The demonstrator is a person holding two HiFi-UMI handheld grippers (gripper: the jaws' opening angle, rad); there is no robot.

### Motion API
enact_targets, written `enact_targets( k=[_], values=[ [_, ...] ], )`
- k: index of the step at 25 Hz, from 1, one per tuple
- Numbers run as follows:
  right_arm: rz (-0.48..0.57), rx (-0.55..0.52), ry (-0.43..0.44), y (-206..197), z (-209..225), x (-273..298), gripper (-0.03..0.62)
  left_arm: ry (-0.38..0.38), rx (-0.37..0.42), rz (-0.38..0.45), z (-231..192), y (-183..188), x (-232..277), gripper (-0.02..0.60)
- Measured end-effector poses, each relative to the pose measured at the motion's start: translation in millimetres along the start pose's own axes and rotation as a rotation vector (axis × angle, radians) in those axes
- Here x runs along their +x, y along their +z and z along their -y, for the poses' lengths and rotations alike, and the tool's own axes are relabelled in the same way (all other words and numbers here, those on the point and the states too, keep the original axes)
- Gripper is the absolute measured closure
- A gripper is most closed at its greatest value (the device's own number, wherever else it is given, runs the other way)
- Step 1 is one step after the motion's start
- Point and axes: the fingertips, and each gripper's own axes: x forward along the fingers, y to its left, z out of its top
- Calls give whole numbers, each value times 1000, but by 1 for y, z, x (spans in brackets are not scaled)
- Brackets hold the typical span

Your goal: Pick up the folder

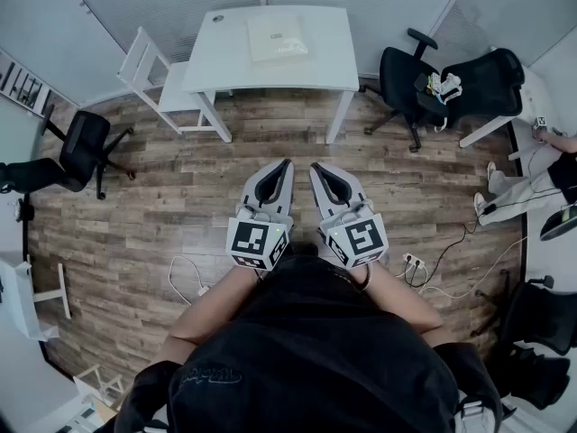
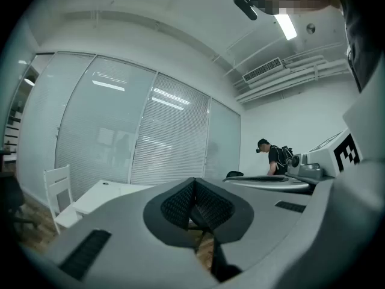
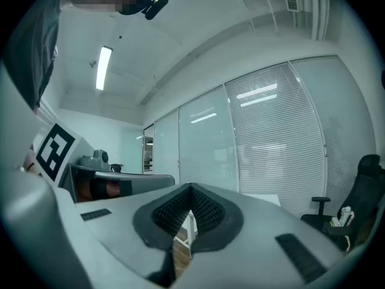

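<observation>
Both grippers, left (image 1: 285, 164) and right (image 1: 316, 168), are clenched empty and held level. The folder (image 1: 276, 36) lies well ahead on the table (image 1: 335, 70), so it seems the approach has not begun.

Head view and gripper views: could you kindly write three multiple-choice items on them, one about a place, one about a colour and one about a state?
1. Where does the folder lie?
A) on the table
B) on the floor
C) on a black chair

2. What colour is that table?
A) black
B) white
C) brown

3. How do the left gripper and the right gripper stand?
A) wide open
B) shut on the folder
C) shut, empty

Answers:
1 A, the head view shows it flat on the tabletop.
2 B, its top and legs are white.
3 C, each gripper view shows the jaws together with nothing between them.
</observation>
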Motion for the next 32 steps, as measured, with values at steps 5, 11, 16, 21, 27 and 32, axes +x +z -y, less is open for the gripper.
enact_targets(
  k=[5, 11, 16, 21, 27, 32],
  values=[
    [2, -6, 0, 1, 1, 5, 583, -2, -4, 1, -4, 1, 3, 571],
    [13, 28, 3, 1, 5, 10, 583, -2, -13, -6, -11, -1, 7, 571],
    [15, 22, 17, 1, 10, 26, 582, -5, -25, -11, -25, -3, 19, 572],
    [4, 6, 18, 1, 14, 56, 582, -19, -32, -6, -49, 0, 35, 571],
    [-6, -2, 5, 5, 21, 116, 582, -42, -29, 0, -103, 12, 63, 571],
    [-4, 7, -22, 13, 27, 169, 582, -79, -16, 3, -147, 29, 87, 571]
  ],
)
